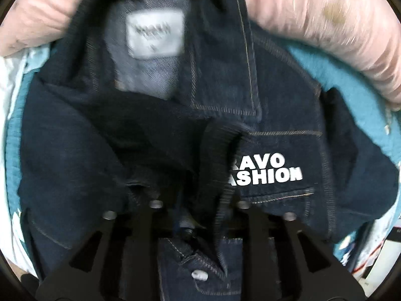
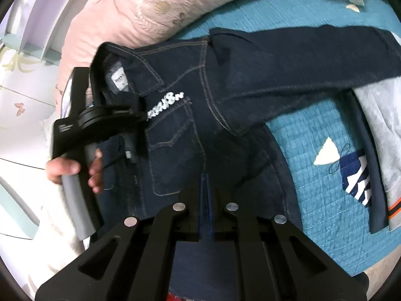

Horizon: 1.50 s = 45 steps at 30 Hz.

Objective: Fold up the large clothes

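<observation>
The fold is only partly made: the dark denim jacket [image 2: 200, 105] lies on the teal quilt [image 2: 300, 150] beside a pink pillow [image 2: 140, 7], with one sleeve [image 2: 313, 57] stretched out flat across the bed and the front panels drawn towards the middle, so the sleeves and the final halving are, I judge, left to do. The left gripper [image 2: 140, 110] points straight down at the collar, near the white neck label [image 1: 155, 33] and the white chest lettering [image 1: 265, 173]; a ribbed cuff seems to sit between its jaws, though blur hides whether they press it. The right gripper [image 2: 206, 209] is closed on a fold of the denim hem.
</observation>
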Each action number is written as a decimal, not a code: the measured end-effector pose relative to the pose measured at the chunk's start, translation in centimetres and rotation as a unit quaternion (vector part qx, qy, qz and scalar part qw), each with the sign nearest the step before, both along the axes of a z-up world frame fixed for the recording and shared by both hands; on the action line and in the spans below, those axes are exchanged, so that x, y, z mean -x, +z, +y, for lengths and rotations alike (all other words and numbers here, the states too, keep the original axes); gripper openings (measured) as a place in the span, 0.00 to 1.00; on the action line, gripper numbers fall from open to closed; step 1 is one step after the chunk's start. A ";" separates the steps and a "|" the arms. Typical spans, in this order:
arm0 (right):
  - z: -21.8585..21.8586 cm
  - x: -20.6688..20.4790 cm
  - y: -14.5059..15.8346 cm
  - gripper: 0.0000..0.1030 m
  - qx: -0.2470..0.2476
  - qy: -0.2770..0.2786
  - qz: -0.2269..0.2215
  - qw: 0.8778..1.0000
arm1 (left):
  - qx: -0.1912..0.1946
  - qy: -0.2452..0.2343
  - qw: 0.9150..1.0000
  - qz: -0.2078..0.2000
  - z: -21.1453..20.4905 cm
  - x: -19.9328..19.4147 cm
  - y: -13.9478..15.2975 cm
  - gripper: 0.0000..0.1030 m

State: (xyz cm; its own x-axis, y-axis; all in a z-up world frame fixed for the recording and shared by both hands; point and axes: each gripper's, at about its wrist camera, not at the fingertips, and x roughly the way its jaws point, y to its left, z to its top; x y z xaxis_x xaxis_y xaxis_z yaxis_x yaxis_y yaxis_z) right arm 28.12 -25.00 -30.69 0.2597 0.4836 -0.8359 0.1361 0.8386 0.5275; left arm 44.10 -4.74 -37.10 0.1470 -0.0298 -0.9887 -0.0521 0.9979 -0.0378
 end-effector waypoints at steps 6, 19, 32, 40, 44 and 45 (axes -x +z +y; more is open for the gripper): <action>-0.3 0.0 0.1 0.16 -0.001 -0.010 0.007 1.000 | 0.085 -0.039 0.996 -0.009 -1.0 0.9 1.6 0.82; 5.5 -3.7 4.6 0.20 0.001 0.013 -0.030 0.999 | 0.070 -0.070 0.992 -0.079 9.4 4.2 10.1 0.58; 21.5 -7.7 2.6 0.16 0.013 0.128 -0.021 0.991 | 0.035 0.013 0.999 -0.019 22.8 5.9 3.6 0.00; 29.8 -11.0 -2.3 0.10 -0.016 0.163 0.033 0.986 | 0.046 0.018 0.999 -0.006 24.1 6.0 0.0 0.00; 31.4 -11.9 -6.7 0.02 0.008 0.154 0.068 0.986 | 0.060 0.009 0.998 -0.017 24.4 6.4 -0.5 0.02; 31.0 -11.9 -7.0 0.00 -0.006 0.149 0.069 0.986 | 0.070 0.011 0.997 -0.020 24.8 6.6 -0.5 0.02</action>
